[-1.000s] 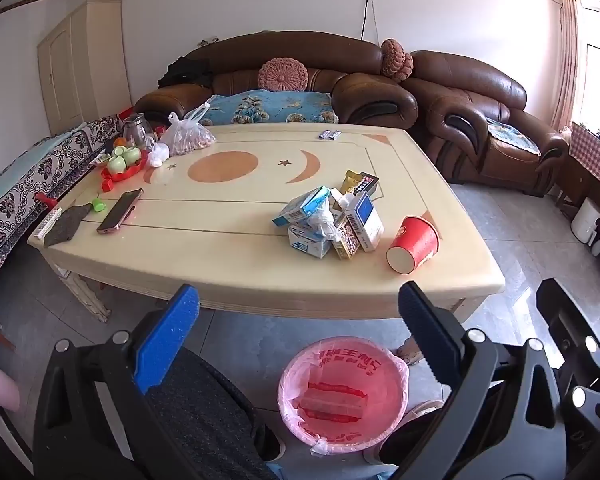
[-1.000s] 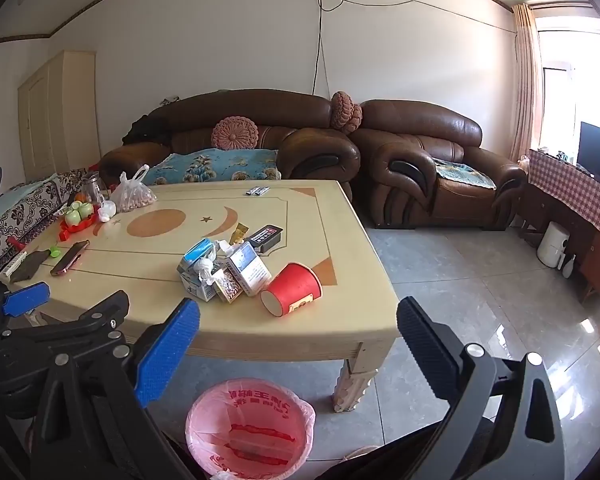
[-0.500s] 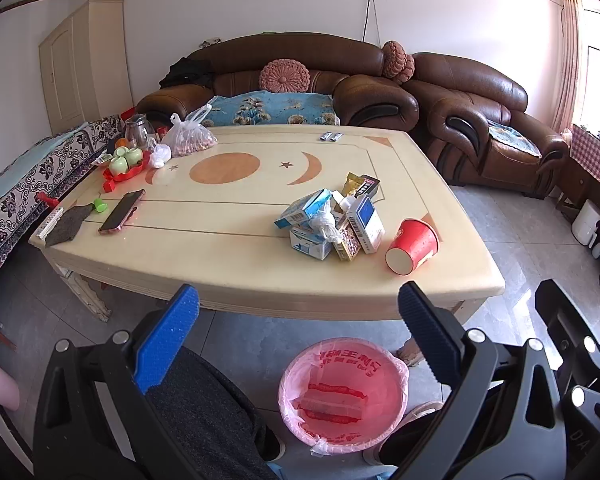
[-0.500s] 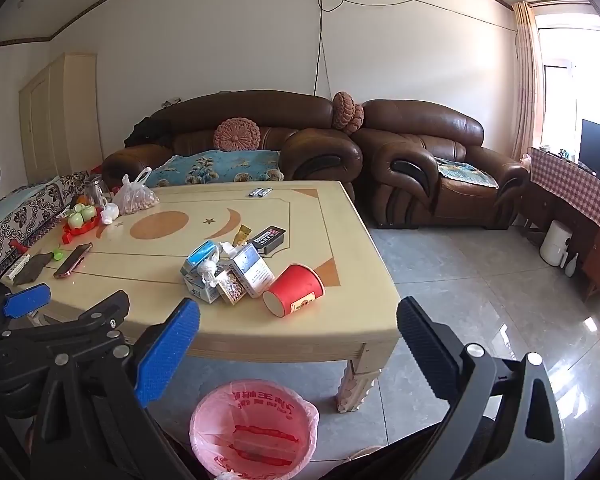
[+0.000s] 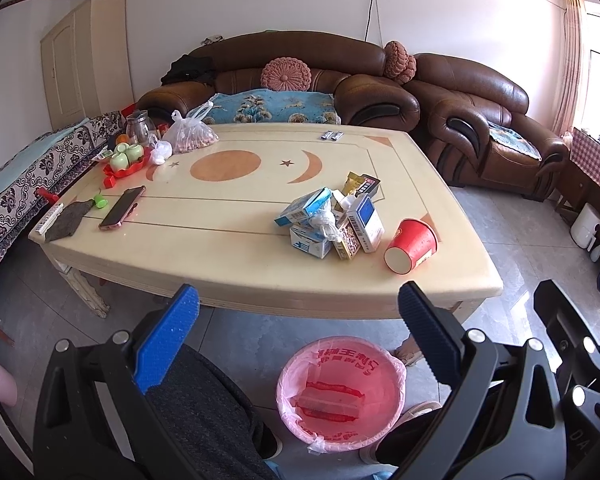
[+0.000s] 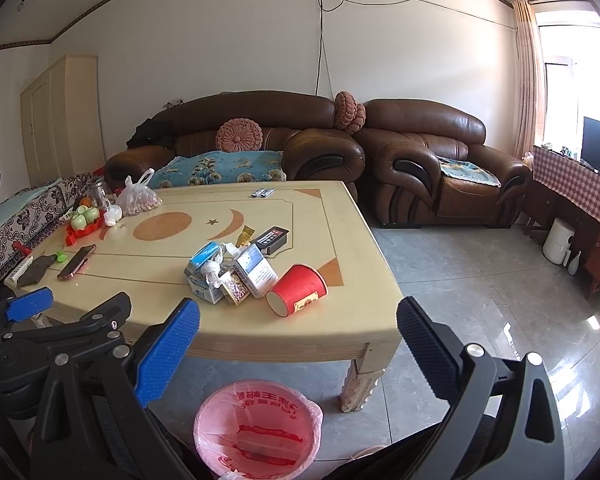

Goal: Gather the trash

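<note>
A pile of small cartons and wrappers (image 5: 332, 224) (image 6: 232, 276) lies on the cream table (image 5: 220, 248) (image 6: 324, 216), with a tipped red paper cup (image 5: 412, 246) (image 6: 298, 290) to its right. A bin with a pink liner (image 5: 340, 396) (image 6: 258, 430) stands on the floor in front of the table. My left gripper (image 5: 298, 322) is open and empty, held short of the table edge above the bin. My right gripper (image 6: 298, 332) is open and empty, also short of the table. The left gripper's blue pad (image 6: 30, 304) shows at the right wrist view's left.
A phone (image 5: 122, 208), a grey cloth (image 5: 68, 220), a red tray of green cups (image 5: 126, 160), a glass jar and a plastic bag of nuts (image 5: 190, 136) sit at the table's left. Brown sofas (image 5: 480, 120) stand behind. Grey tiled floor lies to the right.
Both views have shifted slightly; the table and trash sit a little lower and closer in frame. Both grippers stay open and empty.
</note>
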